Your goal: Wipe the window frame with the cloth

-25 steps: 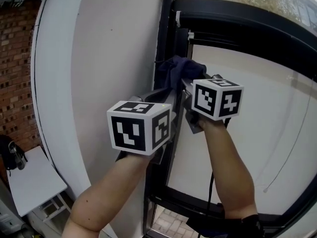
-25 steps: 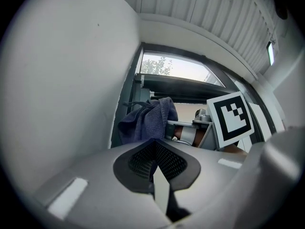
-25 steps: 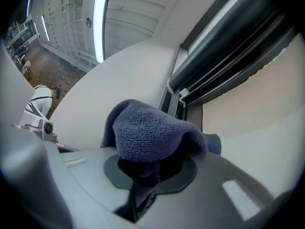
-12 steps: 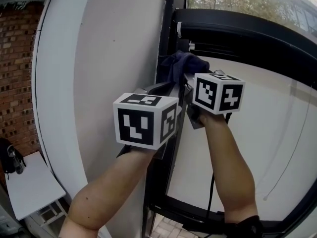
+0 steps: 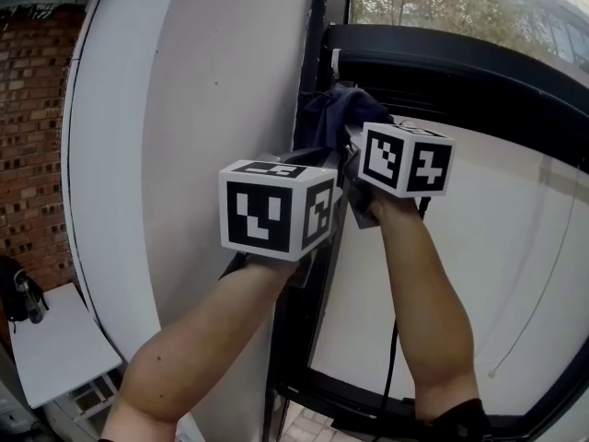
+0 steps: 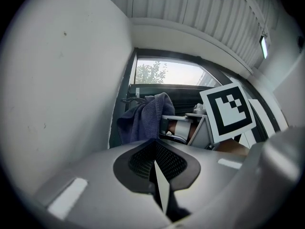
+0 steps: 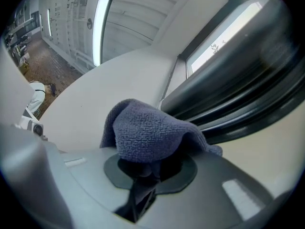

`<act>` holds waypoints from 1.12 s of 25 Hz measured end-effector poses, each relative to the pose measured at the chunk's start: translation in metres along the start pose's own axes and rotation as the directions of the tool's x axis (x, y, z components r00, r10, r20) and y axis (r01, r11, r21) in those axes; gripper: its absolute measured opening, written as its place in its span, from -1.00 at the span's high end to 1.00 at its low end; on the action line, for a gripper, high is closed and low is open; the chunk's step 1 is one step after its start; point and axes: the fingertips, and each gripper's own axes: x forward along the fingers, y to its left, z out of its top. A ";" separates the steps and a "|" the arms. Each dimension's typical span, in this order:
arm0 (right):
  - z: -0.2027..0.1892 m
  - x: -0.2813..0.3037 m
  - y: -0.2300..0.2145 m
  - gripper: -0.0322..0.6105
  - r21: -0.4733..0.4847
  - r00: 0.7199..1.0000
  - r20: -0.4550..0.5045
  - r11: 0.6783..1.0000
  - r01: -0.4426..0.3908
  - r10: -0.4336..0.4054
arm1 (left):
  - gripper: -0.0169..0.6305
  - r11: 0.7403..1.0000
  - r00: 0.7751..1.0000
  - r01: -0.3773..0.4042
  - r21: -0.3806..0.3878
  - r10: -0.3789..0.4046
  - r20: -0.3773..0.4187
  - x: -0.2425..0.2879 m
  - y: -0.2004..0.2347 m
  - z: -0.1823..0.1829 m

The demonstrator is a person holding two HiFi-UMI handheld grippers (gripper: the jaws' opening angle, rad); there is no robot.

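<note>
one left tool (image 6: 156,166), one right tool (image 7: 143,173), one cloth (image 7: 147,130), one window frame (image 5: 442,63)

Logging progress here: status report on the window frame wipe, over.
Right gripper shut on cloth, at window frame. Left gripper shut, empty. No obstruction seen.

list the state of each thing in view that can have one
left gripper, shut, nothing between its jaws
right gripper, shut on the cloth
cloth, bunched, pinched in the right gripper, its loose part draped over the jaw tips
window frame, the cloth is up at its upright; whether they touch cannot be told
</note>
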 end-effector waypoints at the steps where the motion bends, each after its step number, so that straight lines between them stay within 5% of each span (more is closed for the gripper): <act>1: 0.002 0.002 -0.001 0.76 -0.005 1.000 0.001 1.000 0.003 -0.003 | 0.97 1.000 1.000 -0.003 0.015 0.003 0.000 0.001 0.000 0.002; 8: 0.004 0.004 -0.003 0.76 0.007 1.000 0.010 1.000 0.014 -0.014 | 0.97 0.999 1.000 -0.007 0.032 0.007 -0.014 0.003 0.004 0.003; 28: 0.075 -0.001 0.003 0.76 -0.069 0.990 0.121 0.995 0.077 -0.068 | 0.97 0.995 0.987 -0.089 0.048 0.081 0.142 -0.008 0.034 0.084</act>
